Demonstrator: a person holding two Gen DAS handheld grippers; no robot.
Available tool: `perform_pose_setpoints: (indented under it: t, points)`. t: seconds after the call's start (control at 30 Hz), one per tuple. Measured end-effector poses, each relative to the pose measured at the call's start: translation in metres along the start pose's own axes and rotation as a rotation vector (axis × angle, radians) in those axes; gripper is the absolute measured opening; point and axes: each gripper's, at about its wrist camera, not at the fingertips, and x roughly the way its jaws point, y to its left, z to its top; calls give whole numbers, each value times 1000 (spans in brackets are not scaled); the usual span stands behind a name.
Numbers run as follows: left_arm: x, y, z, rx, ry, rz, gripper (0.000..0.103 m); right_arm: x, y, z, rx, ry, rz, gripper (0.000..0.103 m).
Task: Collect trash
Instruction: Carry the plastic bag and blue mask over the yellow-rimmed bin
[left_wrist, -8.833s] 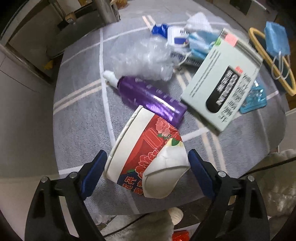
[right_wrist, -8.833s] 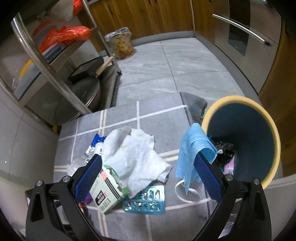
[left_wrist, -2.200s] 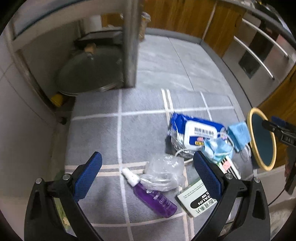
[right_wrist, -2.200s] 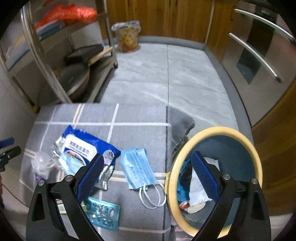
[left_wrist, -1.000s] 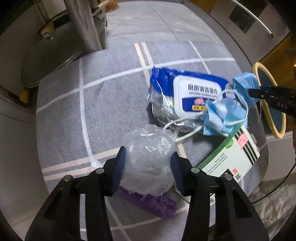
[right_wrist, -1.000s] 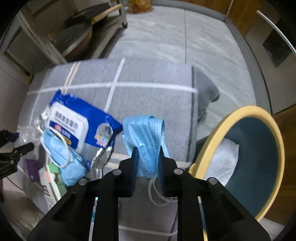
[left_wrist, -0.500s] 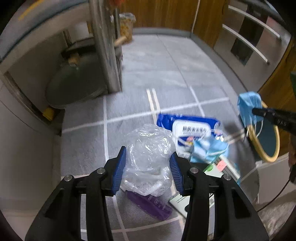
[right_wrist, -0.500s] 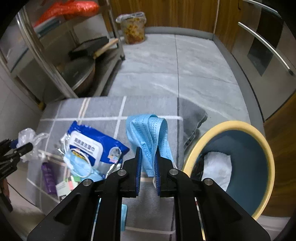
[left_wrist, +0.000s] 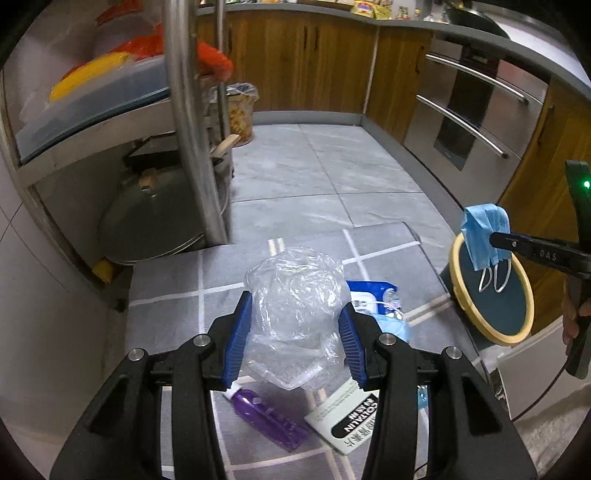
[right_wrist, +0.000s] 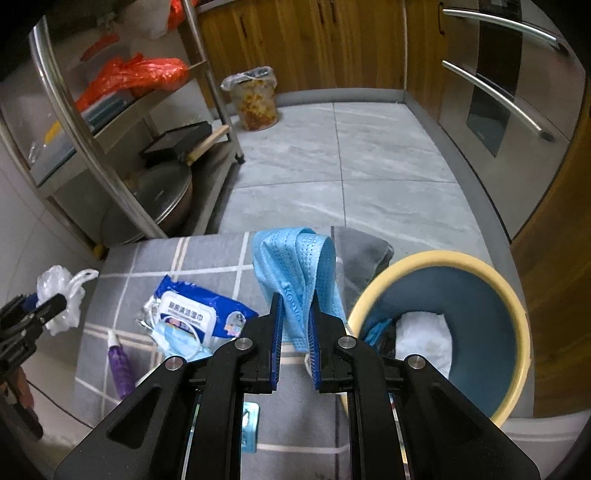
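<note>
My left gripper (left_wrist: 295, 332) is shut on a crumpled clear plastic bag (left_wrist: 295, 306), held up over the grey checked mat (left_wrist: 166, 317). My right gripper (right_wrist: 295, 325) is shut on a blue face mask (right_wrist: 295, 266), lifted just left of the blue bin with a yellow rim (right_wrist: 476, 328). In the left wrist view the mask (left_wrist: 484, 232) hangs above the bin (left_wrist: 491, 295). On the mat lie a blue wet-wipe pack (right_wrist: 192, 314), a second blue mask (right_wrist: 177, 341), a purple bottle (right_wrist: 120, 369) and a white box (left_wrist: 347, 417).
A steel rack (right_wrist: 110, 155) with pans and an orange bag stands at the left. A lined bin of scraps (right_wrist: 255, 96) sits by the wooden cabinets. An oven front (right_wrist: 517, 92) is at the right. A blister pack (right_wrist: 249, 424) lies under the right gripper. The bin holds white paper (right_wrist: 424, 336).
Both grippers have risen and tilted up, the left carrying the plastic bag off the mat, the right lifting the blue mask beside the bin. More of the kitchen floor and cabinets shows.
</note>
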Motion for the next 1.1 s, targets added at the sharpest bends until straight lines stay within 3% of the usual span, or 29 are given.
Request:
perform_pose_setpoints:
  t: [0.13,0.4,0.9,1.1]
  points:
    - [0,-12,-3,34,7,2,45,-1,-7,-4,21,11,-2,14]
    - [1,-58,3,86,-17,-70,45,-15,-32,-16,52,1,-28,14]
    - [10,-148,-10,251,6,-193,45,-15,-131,-36,372,28,-73,14]
    - [23,-178,4,226,46,-237,45,-10,-156,-42,419,65,-134,14]
